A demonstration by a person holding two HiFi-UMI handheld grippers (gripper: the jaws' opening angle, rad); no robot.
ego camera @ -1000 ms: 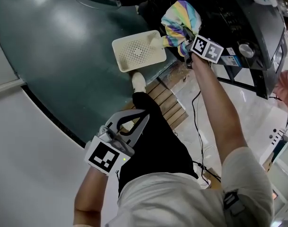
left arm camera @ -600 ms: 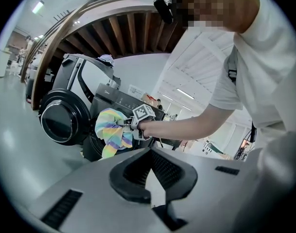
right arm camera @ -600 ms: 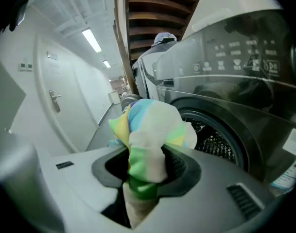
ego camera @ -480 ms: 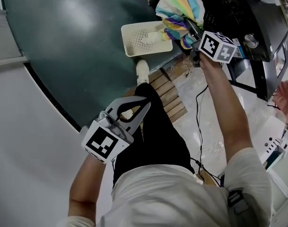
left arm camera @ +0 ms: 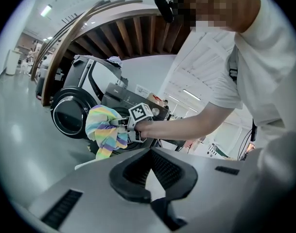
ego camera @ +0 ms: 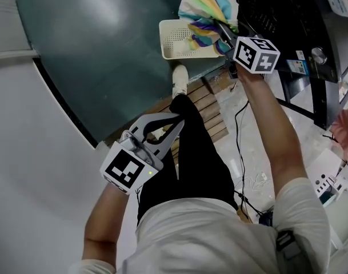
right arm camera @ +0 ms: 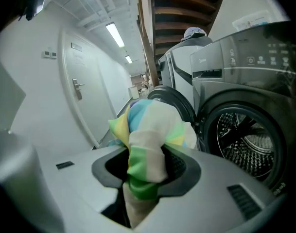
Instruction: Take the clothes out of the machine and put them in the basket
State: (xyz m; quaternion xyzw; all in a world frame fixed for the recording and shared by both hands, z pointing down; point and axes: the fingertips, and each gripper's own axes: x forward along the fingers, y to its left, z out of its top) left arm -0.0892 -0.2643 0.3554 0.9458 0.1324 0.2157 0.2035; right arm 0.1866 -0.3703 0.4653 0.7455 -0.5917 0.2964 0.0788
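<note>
I hold the striped cloth (ego camera: 205,4) clamped in the right gripper (ego camera: 221,32) jaws, out of the machine, over the basket (ego camera: 174,44). The left gripper (ego camera: 175,121) jaws are together and empty. Next, I reckon: lower and release.

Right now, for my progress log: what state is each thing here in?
Grey front-loading washing machine: door open.
Cream perforated plastic basket: on the floor, visible part empty.
Striped pastel cloth: clamped in the right gripper, hanging over the basket.
Right gripper: shut on the cloth.
Left gripper: shut, empty.
</note>
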